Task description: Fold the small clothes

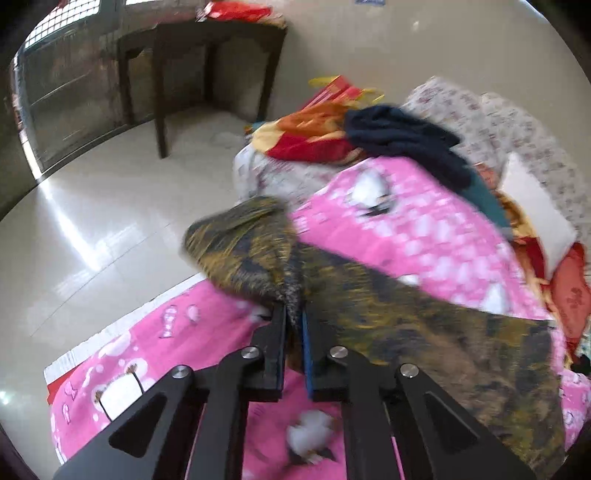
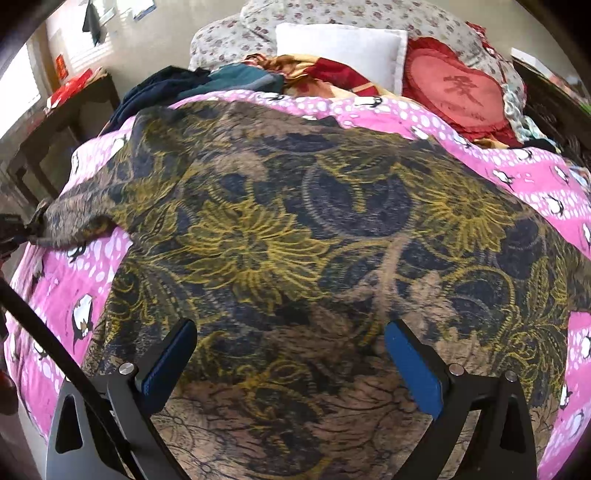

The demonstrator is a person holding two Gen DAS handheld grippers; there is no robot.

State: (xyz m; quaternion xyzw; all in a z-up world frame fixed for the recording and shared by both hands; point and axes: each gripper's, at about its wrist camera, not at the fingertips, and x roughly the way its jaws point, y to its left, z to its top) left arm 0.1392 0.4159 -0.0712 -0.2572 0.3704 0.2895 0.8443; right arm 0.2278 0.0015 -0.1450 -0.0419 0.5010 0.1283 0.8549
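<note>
A dark garment with a yellow and blue floral print (image 2: pixel 288 240) lies spread over the pink penguin bedspread (image 2: pixel 55 295). In the left wrist view my left gripper (image 1: pixel 294 314) is shut on a bunched corner of this floral garment (image 1: pixel 251 251), lifted slightly off the bedspread (image 1: pixel 177 339) near the bed's left side. The same pinched corner shows at the far left of the right wrist view. My right gripper (image 2: pixel 291 328) hovers open over the garment's near part, its blue pads (image 2: pixel 413 365) wide apart with only flat cloth beneath.
At the head of the bed lie a white pillow (image 2: pixel 340 48), a red heart cushion (image 2: pixel 458 96), a flowered quilt (image 2: pixel 332 14) and dark clothes (image 1: pixel 402 140) in a heap. A dark wooden table (image 1: pixel 207 48) stands on the shiny floor (image 1: pixel 92 221) left of the bed.
</note>
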